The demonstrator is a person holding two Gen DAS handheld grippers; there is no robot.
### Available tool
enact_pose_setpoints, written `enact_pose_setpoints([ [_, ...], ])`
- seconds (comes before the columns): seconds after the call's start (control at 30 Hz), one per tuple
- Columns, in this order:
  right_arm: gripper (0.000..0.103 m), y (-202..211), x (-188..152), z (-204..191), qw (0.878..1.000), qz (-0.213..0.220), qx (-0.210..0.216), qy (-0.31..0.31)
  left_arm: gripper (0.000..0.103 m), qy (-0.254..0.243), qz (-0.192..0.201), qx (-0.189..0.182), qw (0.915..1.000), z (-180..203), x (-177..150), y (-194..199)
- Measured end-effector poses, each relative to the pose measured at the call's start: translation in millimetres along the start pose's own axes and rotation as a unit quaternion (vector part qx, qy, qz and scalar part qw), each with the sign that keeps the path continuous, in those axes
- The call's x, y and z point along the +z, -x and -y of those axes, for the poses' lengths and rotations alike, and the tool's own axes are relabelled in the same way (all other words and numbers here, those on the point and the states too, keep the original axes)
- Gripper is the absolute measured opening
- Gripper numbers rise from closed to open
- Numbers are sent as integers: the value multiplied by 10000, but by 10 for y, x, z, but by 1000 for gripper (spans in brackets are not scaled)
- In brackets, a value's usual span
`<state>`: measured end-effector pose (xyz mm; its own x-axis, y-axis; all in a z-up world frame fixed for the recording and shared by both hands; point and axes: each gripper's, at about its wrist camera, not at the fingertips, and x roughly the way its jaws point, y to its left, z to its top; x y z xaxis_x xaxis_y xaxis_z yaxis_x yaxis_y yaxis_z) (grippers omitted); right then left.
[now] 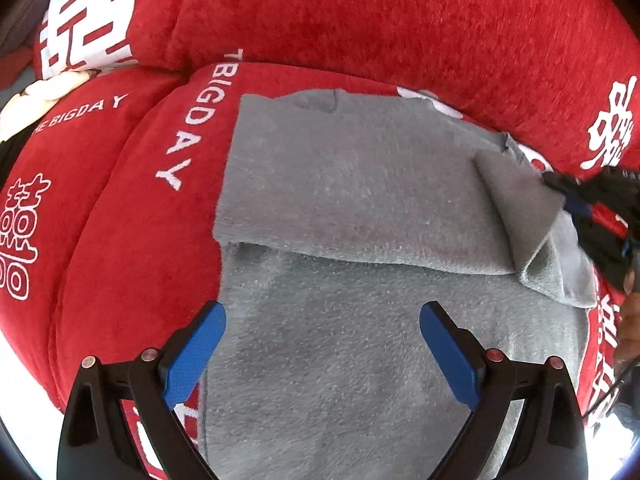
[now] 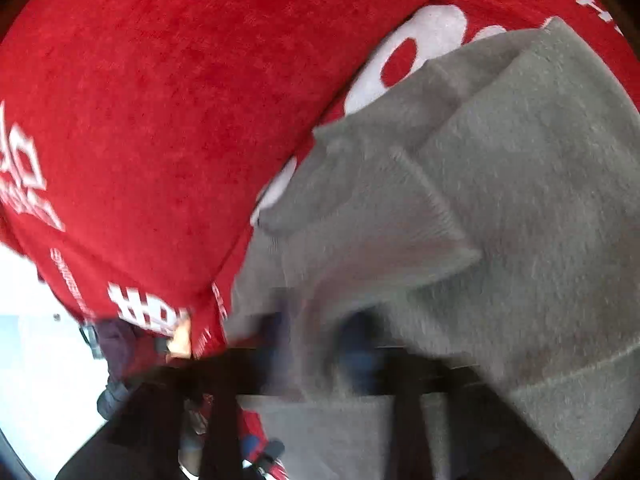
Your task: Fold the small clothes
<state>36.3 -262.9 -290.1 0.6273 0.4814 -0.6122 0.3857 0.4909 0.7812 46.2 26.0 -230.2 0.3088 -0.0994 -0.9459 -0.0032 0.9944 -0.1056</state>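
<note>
Garment: the small grey fleecy garment (image 1: 352, 208) lies on the red plush sofa cushion with white lettering (image 1: 132, 208), filling the middle and lower middle of the left wrist frame; its upper part is already doubled over, with the folded edge running across mid-frame.
Sleeve flap: at the right of the left wrist frame, a narrow grey fleece flap (image 1: 520, 208) is lifted and turned inward over the body.
Left hand-held gripper (image 1: 322, 346): released, blue pads spread wide, hovering over the lower panel at the bottom of the frame, gripping nothing.
Right hand-held gripper (image 2: 316, 344): blurred at the bottom centre of the right wrist frame; grey cloth sits between its blue pads, so it appears to be clenched on the flap's edge.
Step in hand, as judged: bringing the side flap across the body.
Doing it well: carry the flap low and straight so its edge lands parallel to the garment's side; the free left one could press the body flat to stop the fleece dragging.
Risk: soft cushion and clingy pile may bunch the layers.
</note>
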Motion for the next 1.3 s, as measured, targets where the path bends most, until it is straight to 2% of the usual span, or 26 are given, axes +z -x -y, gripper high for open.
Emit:
enact_pose_setpoints([
  [0.07,8,-35,13,-261,9979,-29,-80,635,98,7,29,-1,10000,-47,-22,21],
  [0.13,8,-148,-131,-657,9845,-263,-177,1725,98,25,-4,22,10000,-113,-62,4],
  [0.17,8,-218,-234,-822,9749,-391,-240,2179,98,50,-41,63,10000,-157,-89,-14],
  [0.2,8,-350,-383,-1020,9594,-604,-327,2737,98,71,-58,84,9999,-186,-111,-24],
  [0.27,9,-599,-664,-1241,9317,-903,-564,3471,98,154,-83,120,9998,-263,-153,-43],
  [0.33,9,-768,-867,-1284,9113,-1126,-715,3895,98,197,-94,156,9996,-324,-191,-50],
  [0.43,13,-1069,-1103,-1327,8933,-1525,-882,4134,98,210,-118,204,9995,-381,-235,-58],
  [0.47,17,-1111,-1135,-1274,8893,-1649,-966,4154,98,217,-125,212,9995,-390,-237,-54],
  [0.53,33,-1178,-1197,-1218,8854,-1819,-1118,4128,98,249,-97,194,9995,-400,-215,-33],
  [0.57,46,-1123,-1193,-1189,8867,-1820,-1042,4120,98,257,-75,185,9995,-394,-197,-20],
  [0.6,51,-1015,-1202,-1171,8896,-1781,-938,4100,98,258,-61,174,9995,-386,-179,-6],
  [0.67,51,-865,-1180,-1129,8968,-1723,-843,3987,98,272,9,106,9996,-358,-98,26],
  [0.77,51,-522,-1028,-917,9225,-1564,-794,3439,98,247,162,18,9996,-284,53,61],
  [0.87,51,-72,-779,-494,9548,-1272,-855,2545,98,167,396,-11,9991,-188,251,79],
  [0.93,51,320,-577,-101,9761,-859,-956,1754,98,74,552,69,9984,-141,401,60],
  [1.0,51,709,-417,248,9871,-339,-1090,1121,98,50,618,162,9979,-147,519,11],
  [1.1,51,1200,-179,682,9891,450,-1333,442,98,253,328,35,9991,-279,617,-157],
  [1.13,51,1290,-99,782,9895,538,-1306,320,98,322,187,-24,9993,-333,624,-223],
  [1.2,51,1346,38,969,9910,539,-1222,91,98,421,-99,-174,9989,-430,608,-362],
  [1.3,51,1196,214,1214,9966,99,-810,-132,98,511,-317,-151,9981,-492,558,-507],
])
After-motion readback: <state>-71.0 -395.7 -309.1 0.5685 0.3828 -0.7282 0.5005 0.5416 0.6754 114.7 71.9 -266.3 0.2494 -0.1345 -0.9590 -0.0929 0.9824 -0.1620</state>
